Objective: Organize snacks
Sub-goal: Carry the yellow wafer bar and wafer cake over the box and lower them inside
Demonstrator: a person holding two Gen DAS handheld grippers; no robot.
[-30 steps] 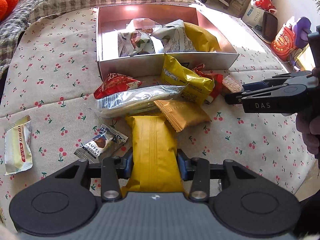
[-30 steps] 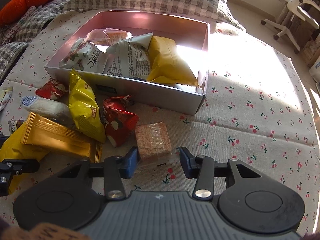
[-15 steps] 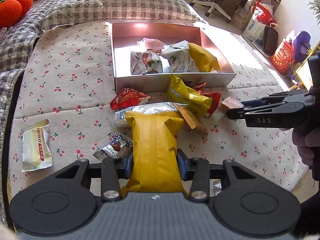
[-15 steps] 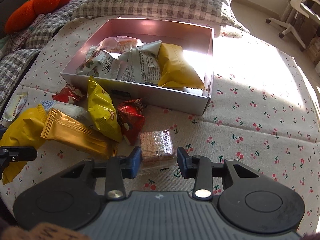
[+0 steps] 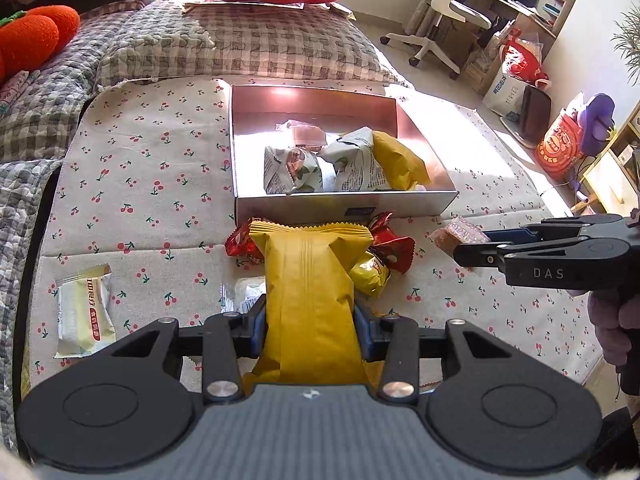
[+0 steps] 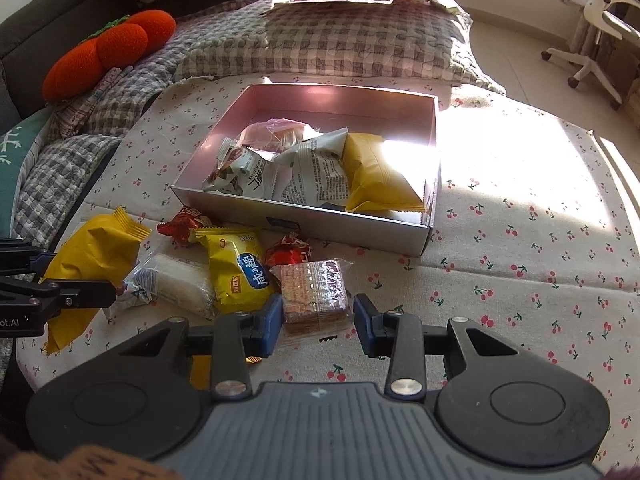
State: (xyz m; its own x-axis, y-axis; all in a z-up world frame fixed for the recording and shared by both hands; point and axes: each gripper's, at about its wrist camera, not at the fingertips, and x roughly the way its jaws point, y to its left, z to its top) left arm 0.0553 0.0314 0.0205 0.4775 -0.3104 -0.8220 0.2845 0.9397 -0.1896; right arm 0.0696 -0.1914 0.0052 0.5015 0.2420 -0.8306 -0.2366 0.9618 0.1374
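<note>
Left claw (image 5: 309, 316): we grip a yellow packet (image 5: 310, 280). Right claw (image 6: 316, 316): we clamp a wafer pack (image 6: 313, 292). Both held clear of the box (image 6: 348, 222).

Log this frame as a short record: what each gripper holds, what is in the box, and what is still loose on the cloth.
left gripper: shut on yellow packet
right gripper: shut on clear-wrapped cracker pack
box: open; holds two white packets, one yellow, one clear-wrapped
loose on cloth: red packets, yellow biscuit packet, white rice-cracker pack, pale bar off alone
surface: cherry-print cloth
</note>
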